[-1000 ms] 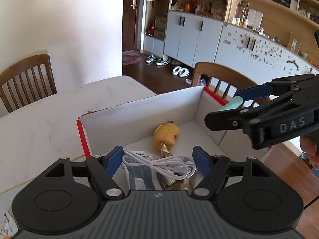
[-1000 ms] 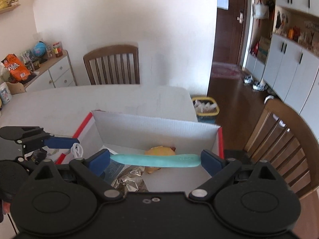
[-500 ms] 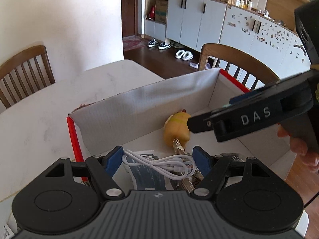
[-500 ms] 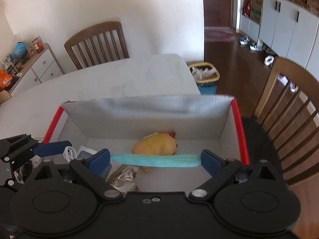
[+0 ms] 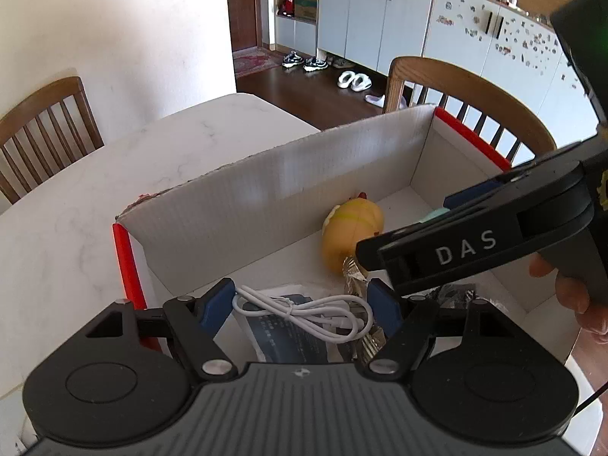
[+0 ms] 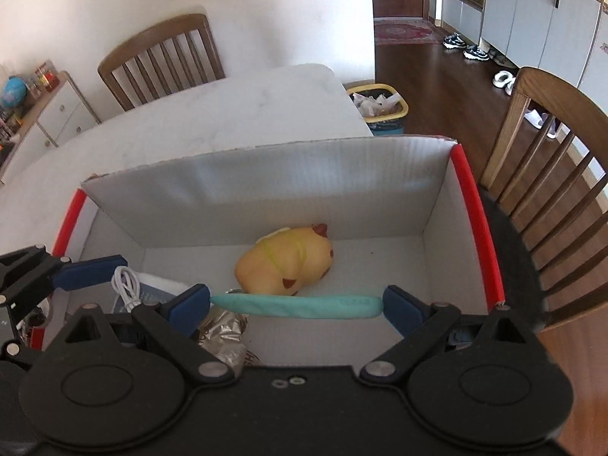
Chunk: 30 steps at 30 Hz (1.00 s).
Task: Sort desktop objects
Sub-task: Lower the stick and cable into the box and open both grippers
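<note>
The right tool [image 5: 448,205] has white letters "DAS" on its black side. Its blue pads grip a long, smooth teal stick [image 6: 298,306] by both ends, just above the floor of the box [image 6: 266,174]. Tiny writing on the stick is too small to read. The left tool [image 5: 300,304] pinches a coiled white cable [image 5: 304,313] between its blue pads, low inside the box. The box is white ridged cardboard with red edges, and it sits on a white marble table [image 5: 76,197]. Inside lie a soft, round yellow toy [image 6: 285,266], a crinkly silver wrapper [image 6: 224,332] and a blue printed packet [image 5: 285,336].
</note>
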Available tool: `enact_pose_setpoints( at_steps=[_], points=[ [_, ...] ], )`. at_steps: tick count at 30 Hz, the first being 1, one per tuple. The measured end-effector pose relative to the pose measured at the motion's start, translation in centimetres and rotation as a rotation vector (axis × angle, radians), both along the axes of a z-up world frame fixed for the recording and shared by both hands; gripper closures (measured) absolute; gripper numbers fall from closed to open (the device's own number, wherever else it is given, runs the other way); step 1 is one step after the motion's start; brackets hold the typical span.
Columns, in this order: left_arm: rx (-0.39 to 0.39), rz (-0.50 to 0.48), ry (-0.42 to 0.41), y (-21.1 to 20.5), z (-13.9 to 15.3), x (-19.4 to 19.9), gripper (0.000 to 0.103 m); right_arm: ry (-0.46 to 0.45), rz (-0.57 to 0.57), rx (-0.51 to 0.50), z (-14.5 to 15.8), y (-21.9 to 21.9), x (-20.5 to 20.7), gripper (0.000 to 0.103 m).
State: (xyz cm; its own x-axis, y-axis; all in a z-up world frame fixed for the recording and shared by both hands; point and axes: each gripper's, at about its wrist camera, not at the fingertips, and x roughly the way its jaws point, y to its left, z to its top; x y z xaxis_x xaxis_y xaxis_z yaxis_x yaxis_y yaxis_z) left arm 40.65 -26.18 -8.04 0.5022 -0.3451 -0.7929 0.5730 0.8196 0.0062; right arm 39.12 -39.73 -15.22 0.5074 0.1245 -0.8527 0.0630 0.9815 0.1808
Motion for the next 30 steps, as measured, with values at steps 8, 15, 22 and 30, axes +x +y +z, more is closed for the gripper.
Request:
enact_pose_setpoints(
  at_steps=[8,15,22,30],
  points=[
    [0.069,-0.061,-0.014,-0.9,-0.4,-0.6,0.027,0.038,0.047,-0.016,-0.5,1.2,1.0,0.005],
    [0.105,-0.124,0.024,-1.7,-1.1,-1.1,0.027,0.122,0.032,0.016,-2.1,1.5,1.8,0.005],
    [0.107,-0.125,0.078,-1.9,-1.2,-0.4,0.027,0.160,0.001,0.039,-2.6,1.0,2.7,0.005],
    [0.068,-0.117,0.132,-1.6,-1.0,0.0,0.024,0.157,0.015,0.035,-2.4,0.9,2.4,0.005]
  ],
)
